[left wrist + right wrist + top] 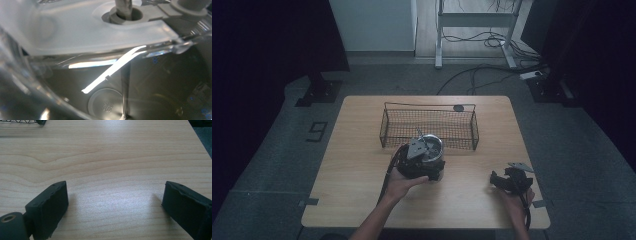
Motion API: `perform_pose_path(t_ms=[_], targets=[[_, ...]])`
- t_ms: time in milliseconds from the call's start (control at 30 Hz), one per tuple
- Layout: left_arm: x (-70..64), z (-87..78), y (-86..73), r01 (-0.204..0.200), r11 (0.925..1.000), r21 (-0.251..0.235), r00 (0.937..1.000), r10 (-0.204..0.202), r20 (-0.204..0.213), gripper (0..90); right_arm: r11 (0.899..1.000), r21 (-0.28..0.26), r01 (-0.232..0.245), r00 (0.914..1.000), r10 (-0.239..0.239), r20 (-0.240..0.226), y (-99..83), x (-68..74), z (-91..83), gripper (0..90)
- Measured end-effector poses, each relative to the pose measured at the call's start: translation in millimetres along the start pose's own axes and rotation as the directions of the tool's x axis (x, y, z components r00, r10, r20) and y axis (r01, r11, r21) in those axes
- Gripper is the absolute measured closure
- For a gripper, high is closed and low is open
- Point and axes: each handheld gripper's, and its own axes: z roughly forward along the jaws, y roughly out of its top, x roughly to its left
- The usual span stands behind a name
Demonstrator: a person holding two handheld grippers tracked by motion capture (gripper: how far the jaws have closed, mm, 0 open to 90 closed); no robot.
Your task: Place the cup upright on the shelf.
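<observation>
Two grippers here: right gripper (115, 202) rests spread wide, nothing between its jaws, near the table (362, 165) edge. Left gripper (422, 155) is pressed against a clear plastic container (432, 150) just before the wire basket (429, 127); can't tell its jaw state. Container looks light, rigid, slippery, so I'd grab the rim. Basket's front wall blocks the way.

One wire basket (429, 127), one clear lidded container (431, 150), two claws and one wooden table (362, 150).
</observation>
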Motion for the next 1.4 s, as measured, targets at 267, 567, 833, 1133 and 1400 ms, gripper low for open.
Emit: perform_pose_path(t_ms=[267, 567, 833, 1133, 1400], targets=[[4.1, -0.7, 0.7, 0.016, 0.9999, 0.002, 0.9998, -0.016, -0.009, 3.7, 1.000, -0.003, 0.001, 1.0000, -0.001, 0.003, 0.0, -0.2, 0.0, 7.1], [10.8, -2.8, 6.1, 0.038, 0.9992, -0.013, 0.9992, -0.038, -0.016, 3.7, 1.000, -0.002, -0.006, 0.9999, 0.006, 0.008, -0.1, -0.2, -0.5, 8.1], [16.2, -3.4, 15.1, 0.033, 0.9994, -0.010, 0.9987, -0.034, -0.038, 3.7, 1.000, -0.004, -0.010, 0.9999, 0.010, 0.012, -0.2, -0.3, -0.6, 8.5], [20.2, -3.9, 23.4, 0.029, 0.9994, -0.018, 0.9984, -0.030, -0.047, 3.8, 1.000, -0.003, -0.010, 0.9999, 0.010, 0.012, -0.1, -0.4, -0.7, 8.6], [26.4, -2.3, 27.0, 0.037, 0.9991, -0.019, 0.9978, -0.038, -0.055, 3.8, 1.000, 0.000, -0.008, 0.9999, 0.008, 0.011, 0.0, -0.6, -0.9, 8.7]])
